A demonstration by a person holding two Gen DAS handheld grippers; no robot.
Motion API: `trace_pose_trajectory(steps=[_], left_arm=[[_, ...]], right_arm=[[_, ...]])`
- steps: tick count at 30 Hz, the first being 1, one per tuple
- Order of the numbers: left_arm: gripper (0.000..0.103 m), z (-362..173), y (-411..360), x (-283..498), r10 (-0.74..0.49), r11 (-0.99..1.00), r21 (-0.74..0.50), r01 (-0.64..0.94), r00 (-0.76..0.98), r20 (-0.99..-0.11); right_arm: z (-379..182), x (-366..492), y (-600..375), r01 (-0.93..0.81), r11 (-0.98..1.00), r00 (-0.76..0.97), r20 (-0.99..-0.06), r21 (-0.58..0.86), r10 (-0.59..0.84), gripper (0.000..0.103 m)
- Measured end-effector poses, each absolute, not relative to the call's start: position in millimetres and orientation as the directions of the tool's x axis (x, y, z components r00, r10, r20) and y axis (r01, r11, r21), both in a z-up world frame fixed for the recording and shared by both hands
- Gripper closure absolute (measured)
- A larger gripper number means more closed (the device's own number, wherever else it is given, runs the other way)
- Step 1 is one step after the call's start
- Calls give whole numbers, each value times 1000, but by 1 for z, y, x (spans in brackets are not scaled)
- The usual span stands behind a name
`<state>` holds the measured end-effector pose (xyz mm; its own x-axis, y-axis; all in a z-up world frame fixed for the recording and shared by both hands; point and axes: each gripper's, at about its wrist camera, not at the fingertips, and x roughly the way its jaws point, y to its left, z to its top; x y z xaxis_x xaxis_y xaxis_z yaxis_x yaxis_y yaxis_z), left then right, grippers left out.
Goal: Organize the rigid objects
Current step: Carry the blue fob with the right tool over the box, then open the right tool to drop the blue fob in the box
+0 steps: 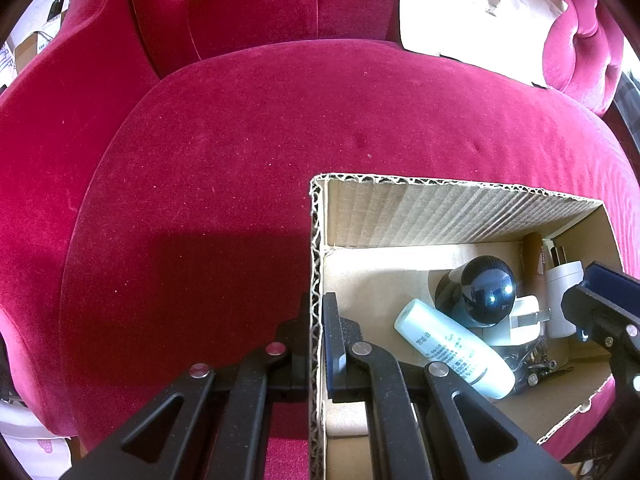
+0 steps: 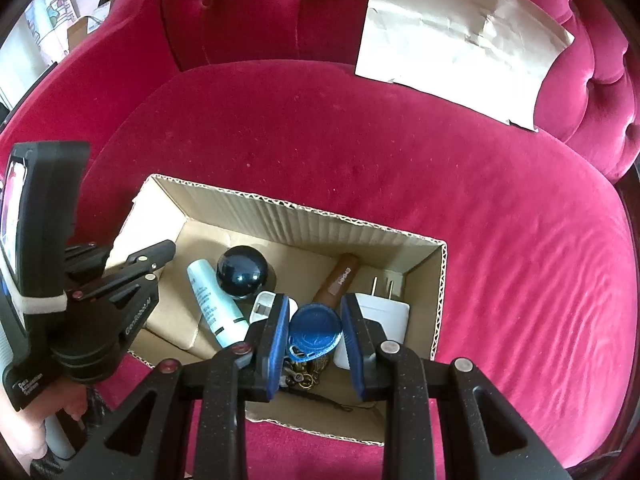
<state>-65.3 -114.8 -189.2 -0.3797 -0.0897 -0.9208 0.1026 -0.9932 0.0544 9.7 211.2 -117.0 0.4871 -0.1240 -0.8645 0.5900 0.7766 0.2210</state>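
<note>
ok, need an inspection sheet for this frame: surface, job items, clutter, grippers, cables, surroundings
Surface: red velvet seat cushion, carrying an open cardboard box.
Job's things: in the box, a pale tube, dark ball-shaped object, brown stick, white plug, smaller white adapter, blue key tag with keys beneath.
Clutter: torn brown paper leaning on the backrest.
Grippers: left gripper clamps the box's left wall, one finger inside, one outside. Right gripper is over the box, fingers either side of the key tag; contact unclear.
Cables: nothing seen.
Surroundings: boxes and papers beyond the chair's left arm, blurred.
</note>
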Motion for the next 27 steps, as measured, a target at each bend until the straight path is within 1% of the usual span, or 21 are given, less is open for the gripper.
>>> trace_pose_trajectory(steps=[13,17,18,20,21,22,23,24,26,27], left_arm=[[99,-190,-114,-66,-88,-993,53,102,-380,-921],[99,-190,-114,-66,-88,-993,53,103,-380,-921],[99,-190,-114,-67,-88,-993,53,102,-379,-921],[99,-190,-114,-67,-88,-993,52,103,-379,-921],[99,-190,-114,-67,-88,-993,53,103,-379,-921],[99,-190,-114,-67,-88,-993,53,103,-379,-921],[99,-190,-114,-67,-88,-993,53,104,-379,-921],[99,-190,-114,-67,-88,-993,53,103,-379,-921],[99,-190,-114,-67,-88,-993,53,102,-379,-921],[99,-190,-114,-67,-88,-993,53,102,-379,-921]], right_arm=[[-115,9,211,592,772,498,-858,232,-124,75],[-112,8,212,586,775,509,-852,238,-123,73],[-110,8,212,585,775,512,-850,239,-125,69],[-107,7,213,584,776,519,-844,238,-132,42],[-106,7,213,588,775,520,-843,232,-142,34],[-104,5,212,595,771,521,-839,227,-155,20],[-103,5,210,600,767,523,-837,229,-159,13],[-102,4,209,607,760,527,-834,233,-164,11],[-101,4,206,619,752,519,-837,228,-173,3],[-102,6,205,622,750,513,-840,224,-175,1]])
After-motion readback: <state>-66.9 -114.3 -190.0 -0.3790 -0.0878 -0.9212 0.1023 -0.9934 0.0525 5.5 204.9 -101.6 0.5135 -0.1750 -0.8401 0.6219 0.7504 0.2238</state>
